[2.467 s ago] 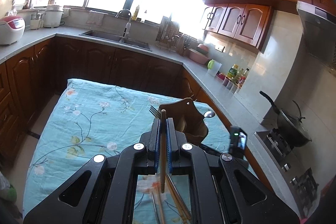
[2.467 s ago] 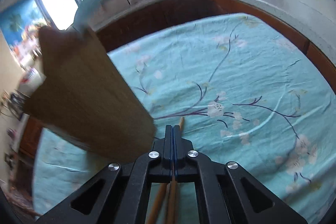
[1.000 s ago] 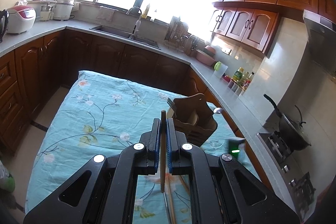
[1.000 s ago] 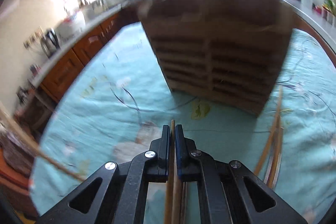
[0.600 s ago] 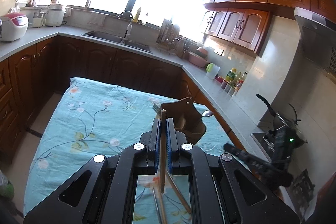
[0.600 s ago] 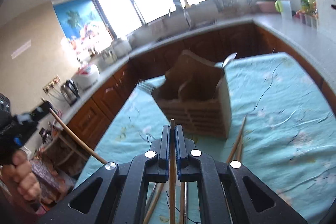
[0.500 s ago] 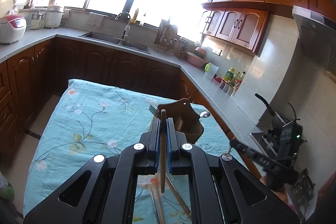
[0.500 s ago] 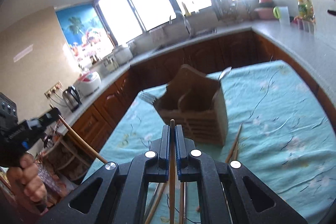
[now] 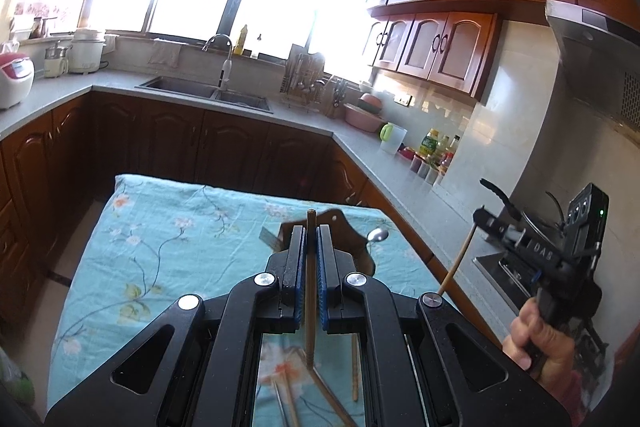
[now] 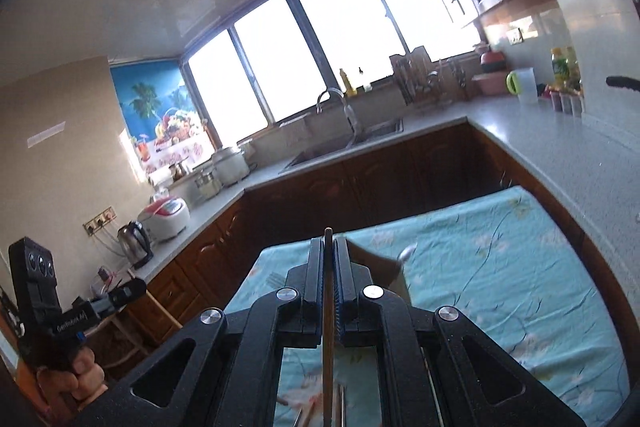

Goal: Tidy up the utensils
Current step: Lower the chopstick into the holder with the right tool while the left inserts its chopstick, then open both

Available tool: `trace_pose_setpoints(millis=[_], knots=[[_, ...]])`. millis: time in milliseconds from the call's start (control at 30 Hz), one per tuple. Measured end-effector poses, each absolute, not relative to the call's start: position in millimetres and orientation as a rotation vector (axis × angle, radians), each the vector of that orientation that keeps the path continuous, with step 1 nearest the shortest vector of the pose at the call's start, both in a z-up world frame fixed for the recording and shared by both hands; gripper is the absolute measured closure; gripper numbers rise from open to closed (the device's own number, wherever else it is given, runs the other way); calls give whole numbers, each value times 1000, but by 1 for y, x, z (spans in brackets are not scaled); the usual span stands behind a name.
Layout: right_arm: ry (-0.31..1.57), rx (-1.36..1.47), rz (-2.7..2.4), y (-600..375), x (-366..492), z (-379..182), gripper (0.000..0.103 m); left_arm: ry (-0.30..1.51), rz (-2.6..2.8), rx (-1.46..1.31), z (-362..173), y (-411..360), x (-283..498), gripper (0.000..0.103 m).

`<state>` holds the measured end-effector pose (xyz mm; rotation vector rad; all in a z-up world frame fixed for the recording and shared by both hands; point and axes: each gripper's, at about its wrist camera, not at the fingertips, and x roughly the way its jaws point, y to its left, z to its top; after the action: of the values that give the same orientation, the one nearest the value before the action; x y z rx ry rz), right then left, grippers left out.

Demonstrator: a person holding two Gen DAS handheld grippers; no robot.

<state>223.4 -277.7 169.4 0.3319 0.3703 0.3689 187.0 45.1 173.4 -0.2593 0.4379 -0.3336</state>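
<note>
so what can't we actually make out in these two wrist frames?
- Wooden utensil holder: both views, mostly hidden behind the gripper fingers; compartments unreadable.
- Fork and spoon in it: left wrist view, only their ends show.
- Loose chopsticks on the tablecloth: left wrist view, cut off by the gripper frame; count unclear.
- Left gripper and right gripper chopsticks: lower ends hidden.

1. The left wrist view looks forward along its fingers, high above the table (image 9: 132, 267), angled down.
2. The right wrist view faces more level, toward the windows (image 10: 304, 51).
3. Both share the table, the sink counter (image 9: 224, 107) and each other's gripper.
</note>
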Motion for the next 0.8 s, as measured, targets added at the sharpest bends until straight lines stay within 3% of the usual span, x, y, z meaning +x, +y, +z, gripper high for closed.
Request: trace_pose_setpoints(millis=[500, 800], knots=[[183, 320, 223, -282, 297, 217, 98, 328, -282, -268, 213, 31, 271, 99], [172, 303, 163, -276, 324, 170, 98, 379, -221, -293, 160, 20, 316, 99]])
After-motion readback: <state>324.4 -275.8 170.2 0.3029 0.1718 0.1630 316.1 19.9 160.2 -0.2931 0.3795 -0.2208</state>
